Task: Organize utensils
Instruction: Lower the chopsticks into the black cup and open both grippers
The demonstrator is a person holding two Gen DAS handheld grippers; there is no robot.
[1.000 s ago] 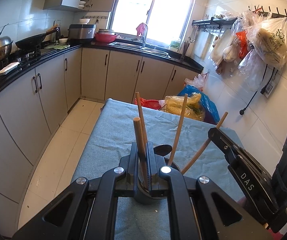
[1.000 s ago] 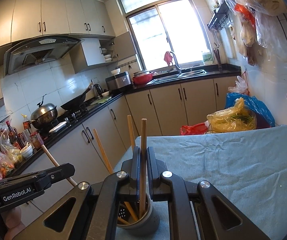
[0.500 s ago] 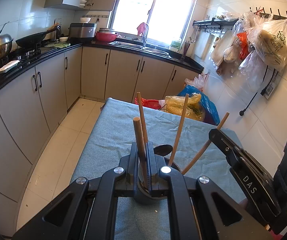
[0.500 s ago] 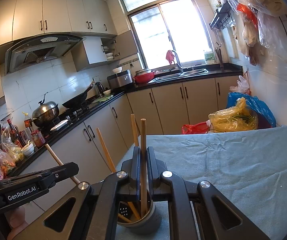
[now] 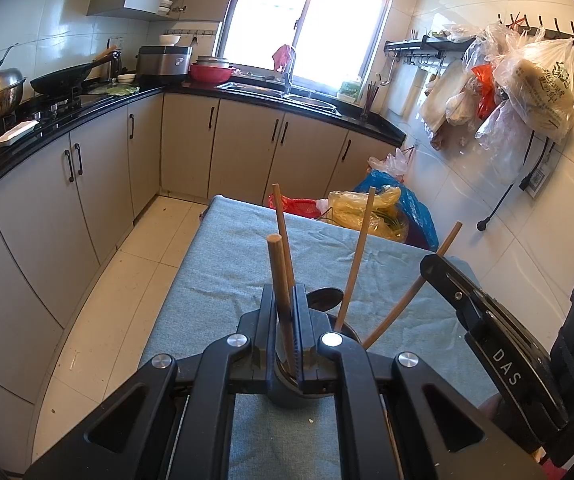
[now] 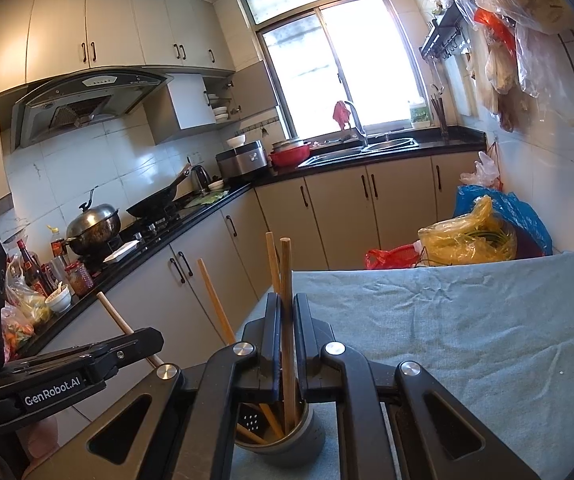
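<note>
Chopsticks stand in the grey holder (image 6: 283,440) on the cloth-covered table (image 6: 467,328), each gripper, left (image 5: 285,328) and right (image 6: 285,336), clamped on one upright stick, seemingly to seat it among the others.

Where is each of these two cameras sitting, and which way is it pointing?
Left wrist view: sits on the left hand-held gripper, looks along its fingers, shut on a chopstick, toward the sink; the right hand-held gripper shows alongside.
Right wrist view: sits on the right hand-held gripper, also shut on a chopstick, facing the stove corner; the left one shows low left.
Both share the grey cup, cloth-covered table and window.
</note>
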